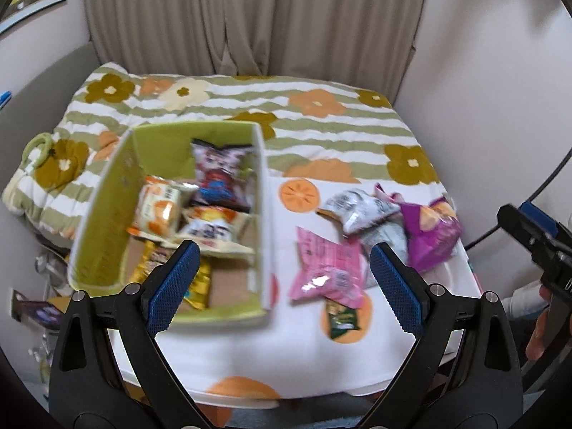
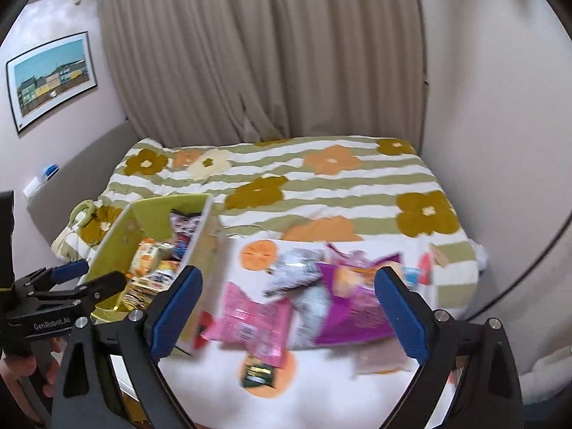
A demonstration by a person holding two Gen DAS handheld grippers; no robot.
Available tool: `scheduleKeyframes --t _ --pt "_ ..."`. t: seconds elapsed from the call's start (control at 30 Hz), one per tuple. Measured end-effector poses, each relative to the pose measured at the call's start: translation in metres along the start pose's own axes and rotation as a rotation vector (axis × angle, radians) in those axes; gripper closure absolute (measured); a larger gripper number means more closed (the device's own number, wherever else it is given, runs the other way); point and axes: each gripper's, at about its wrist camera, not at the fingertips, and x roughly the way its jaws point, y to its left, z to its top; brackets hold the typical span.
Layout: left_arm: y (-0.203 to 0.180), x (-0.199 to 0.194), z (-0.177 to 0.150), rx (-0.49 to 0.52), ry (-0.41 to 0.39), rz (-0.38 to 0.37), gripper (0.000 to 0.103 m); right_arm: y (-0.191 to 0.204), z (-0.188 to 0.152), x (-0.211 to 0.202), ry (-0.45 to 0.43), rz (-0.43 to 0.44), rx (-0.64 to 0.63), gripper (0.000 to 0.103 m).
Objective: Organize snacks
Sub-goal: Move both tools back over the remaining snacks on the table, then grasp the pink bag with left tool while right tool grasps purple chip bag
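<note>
One green box (image 1: 107,221) on the white orange-print cloth (image 1: 286,364) holds four snack packets. Beside it lie five more: pink (image 1: 327,268), silver (image 1: 357,209), grey, purple (image 1: 434,236), dark green (image 1: 341,318). Left gripper (image 1: 286,286) and right gripper (image 2: 289,307) both hang wide apart, empty.

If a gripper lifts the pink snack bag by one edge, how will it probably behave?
The pink bag looks puffed and crinkled, so it is probably light and floppy, sagging from one edge. Its glossy film may slip. It overlaps a small green packet, which might shift.
</note>
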Motion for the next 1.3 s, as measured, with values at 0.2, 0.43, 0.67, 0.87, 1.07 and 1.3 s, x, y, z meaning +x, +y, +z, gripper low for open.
scheduleKeyframes --t 0.2,0.43,0.67,0.87,1.07,1.3 --pt "-0.051 0.026 -0.020 0.019 0.059 0.041 0.008 -0.058 -0.004 0.000 0.029 0.027 0.024 0.007" --pt "-0.085 0.089 -0.029 0.092 0.198 0.085 0.008 -0.095 -0.010 0.029 0.096 0.064 0.042 0.007" --pt "-0.089 0.155 -0.032 0.096 0.303 0.118 0.008 -0.106 -0.021 0.073 0.185 0.070 0.064 0.007" --pt "-0.081 0.197 -0.036 0.076 0.390 0.108 0.008 -0.116 -0.029 0.109 0.265 0.068 0.080 0.007" --pt "-0.075 0.228 -0.037 0.074 0.435 0.117 0.008 -0.115 -0.029 0.131 0.309 0.069 0.094 0.007" --pt "-0.068 0.254 -0.042 0.063 0.493 0.111 0.008 -0.110 -0.032 0.149 0.348 0.057 0.058 0.007"
